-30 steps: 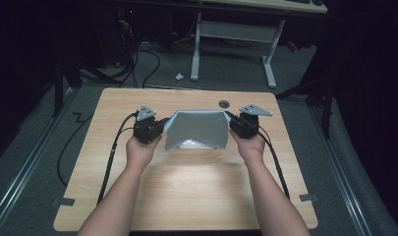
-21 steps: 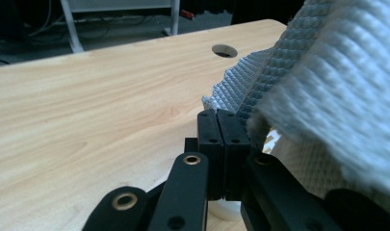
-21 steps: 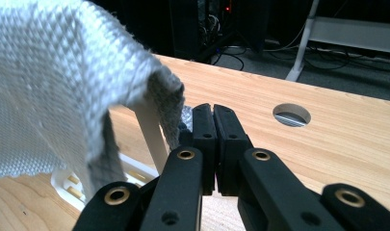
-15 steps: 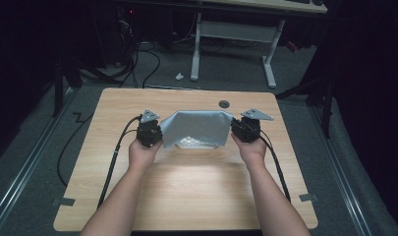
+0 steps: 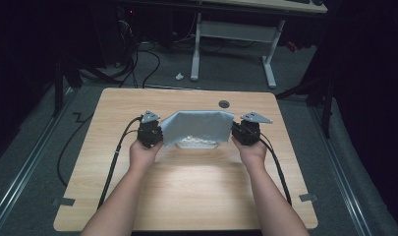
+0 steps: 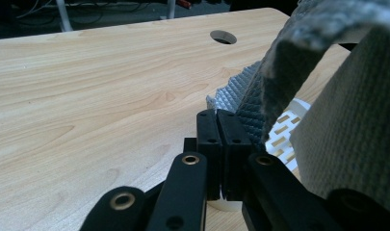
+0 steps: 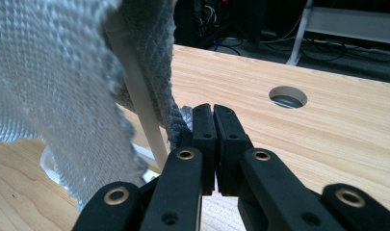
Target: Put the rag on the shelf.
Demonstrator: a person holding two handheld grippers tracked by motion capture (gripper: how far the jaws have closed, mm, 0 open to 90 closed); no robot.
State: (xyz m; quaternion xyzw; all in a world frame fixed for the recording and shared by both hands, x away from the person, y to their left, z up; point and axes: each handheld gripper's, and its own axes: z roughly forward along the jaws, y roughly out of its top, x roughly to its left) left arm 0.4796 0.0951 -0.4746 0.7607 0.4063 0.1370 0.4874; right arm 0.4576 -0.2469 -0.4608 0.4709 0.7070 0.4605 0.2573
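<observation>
Pale matt wood-grain table (image 5: 186,191), grey waffle-textured cloth (image 5: 199,127), matt black plastic tongs (image 6: 216,126)

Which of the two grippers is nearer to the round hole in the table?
The right gripper. The round hole lies just beyond the cloth's right part, while the left gripper holds the opposite side.

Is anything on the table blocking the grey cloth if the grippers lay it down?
Partly. A white slotted object sits right under the grey cloth held between the left gripper and right gripper. The rest of the table looks bare.
</observation>
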